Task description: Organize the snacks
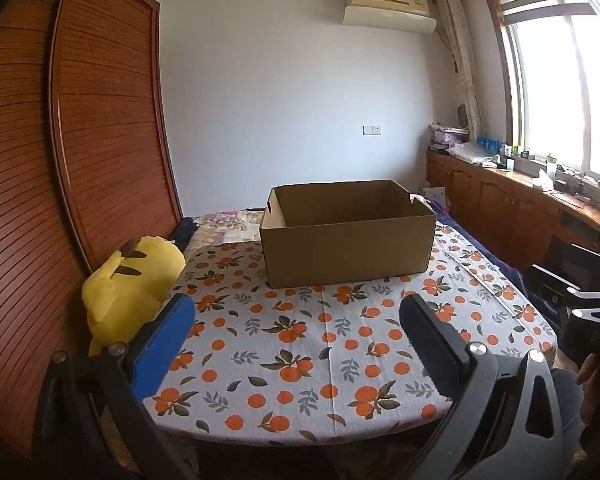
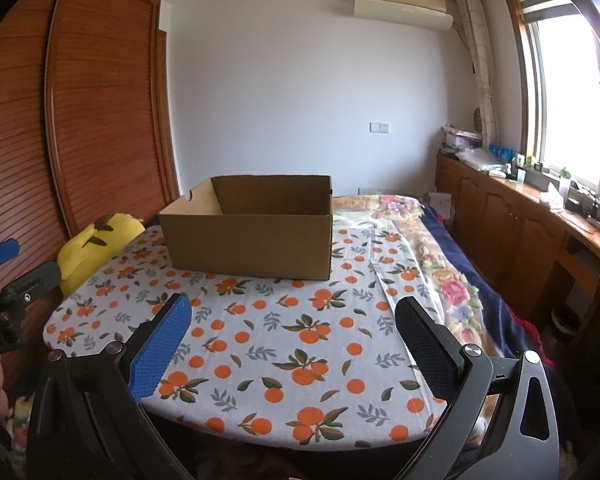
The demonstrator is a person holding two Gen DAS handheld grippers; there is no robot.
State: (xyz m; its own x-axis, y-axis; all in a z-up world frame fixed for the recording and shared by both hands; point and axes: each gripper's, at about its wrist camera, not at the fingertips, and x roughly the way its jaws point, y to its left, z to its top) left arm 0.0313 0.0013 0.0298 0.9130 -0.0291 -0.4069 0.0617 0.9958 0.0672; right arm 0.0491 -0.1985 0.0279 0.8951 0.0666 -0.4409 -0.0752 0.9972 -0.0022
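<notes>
An open brown cardboard box (image 1: 347, 236) (image 2: 252, 232) stands at the far side of a table covered with an orange-fruit print cloth (image 1: 300, 352) (image 2: 284, 344). Its inside looks bare from here; the bottom is hidden by the near wall. No snacks are visible in either view. My left gripper (image 1: 296, 344) hovers open over the near part of the cloth, nothing between its fingers. My right gripper (image 2: 296, 344) is open too, held over the near edge of the table, well short of the box.
A yellow plush toy (image 1: 128, 292) (image 2: 96, 248) leans at the table's left edge against a wooden slatted wardrobe (image 1: 80, 140). A bed with a floral blanket (image 2: 447, 272) lies behind and to the right. Wooden cabinets (image 2: 519, 224) line the window wall.
</notes>
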